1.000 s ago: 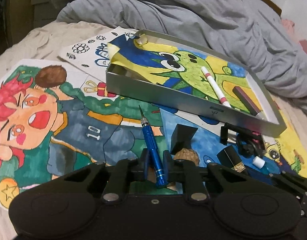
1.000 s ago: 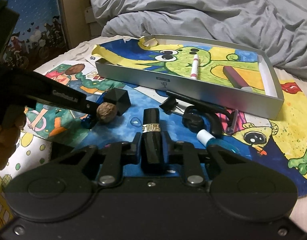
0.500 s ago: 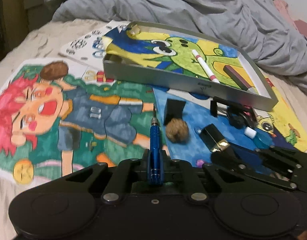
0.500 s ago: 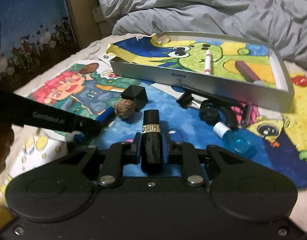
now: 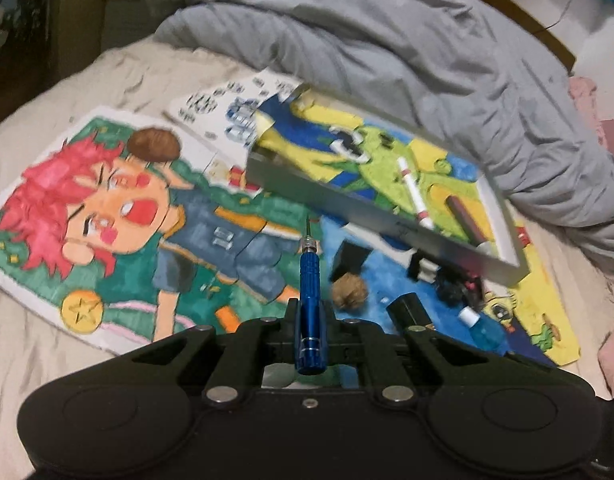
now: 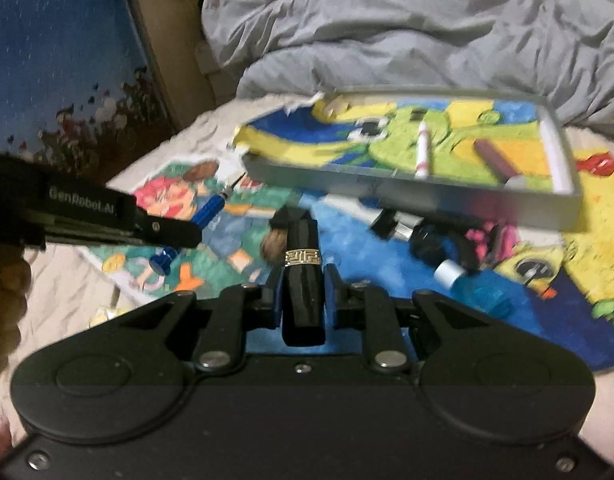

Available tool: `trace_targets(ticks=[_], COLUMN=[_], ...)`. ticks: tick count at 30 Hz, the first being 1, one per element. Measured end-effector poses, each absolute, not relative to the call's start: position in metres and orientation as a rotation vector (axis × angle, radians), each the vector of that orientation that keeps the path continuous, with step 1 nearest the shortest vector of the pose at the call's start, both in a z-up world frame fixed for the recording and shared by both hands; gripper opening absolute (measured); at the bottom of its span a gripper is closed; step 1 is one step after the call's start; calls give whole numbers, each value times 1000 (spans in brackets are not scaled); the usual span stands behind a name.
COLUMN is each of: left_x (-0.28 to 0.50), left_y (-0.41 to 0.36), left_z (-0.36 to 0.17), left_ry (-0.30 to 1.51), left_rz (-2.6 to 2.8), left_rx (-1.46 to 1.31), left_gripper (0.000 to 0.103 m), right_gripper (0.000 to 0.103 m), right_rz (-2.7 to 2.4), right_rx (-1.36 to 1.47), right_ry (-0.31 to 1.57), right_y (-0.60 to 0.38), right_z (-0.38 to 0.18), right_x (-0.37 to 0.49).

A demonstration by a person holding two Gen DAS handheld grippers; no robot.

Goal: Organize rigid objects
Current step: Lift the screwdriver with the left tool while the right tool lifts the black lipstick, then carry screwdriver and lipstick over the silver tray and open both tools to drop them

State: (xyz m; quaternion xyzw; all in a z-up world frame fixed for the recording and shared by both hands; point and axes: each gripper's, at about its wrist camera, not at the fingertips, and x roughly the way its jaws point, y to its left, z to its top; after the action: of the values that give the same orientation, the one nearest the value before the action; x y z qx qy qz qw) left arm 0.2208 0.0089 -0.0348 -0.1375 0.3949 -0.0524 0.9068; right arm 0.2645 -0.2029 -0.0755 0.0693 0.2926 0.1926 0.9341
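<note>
Screwdriver [image 5: 309, 280], thin, stiff and light with a sharp tip, sits clamped by its ridged handle in the left gripper [image 5: 309, 312]. Lipstick [image 6: 303, 276], smooth and slippery, is pinched mid-body by the right gripper [image 6: 303, 292]; the tray [image 6: 407, 196] lies at one o'clock.

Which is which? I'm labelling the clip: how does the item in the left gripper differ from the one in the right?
The blue screwdriver is slim, ridged metal with a needle tip; the black lipstick tube is thick, blunt and glossy with a gold band. Both are clamped lengthwise, pointing toward the grey tray.
</note>
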Motion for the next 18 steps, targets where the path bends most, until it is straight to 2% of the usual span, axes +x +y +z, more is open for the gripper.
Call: trace_targets(ticks=[9,18], left_x=[243,304], left_y=[-37,-80], left_z=[-10,-16], left_ry=[690,625], left_rz=[-196,-229], left_rx=[-275,-343], left_gripper=[8,9], right_gripper=[14,14], right_rz=[319,176], right_rx=[132,221], right_ry=[466,421], right_y=[-261,-335], right_z=[-32,-40], right_x=[282,324])
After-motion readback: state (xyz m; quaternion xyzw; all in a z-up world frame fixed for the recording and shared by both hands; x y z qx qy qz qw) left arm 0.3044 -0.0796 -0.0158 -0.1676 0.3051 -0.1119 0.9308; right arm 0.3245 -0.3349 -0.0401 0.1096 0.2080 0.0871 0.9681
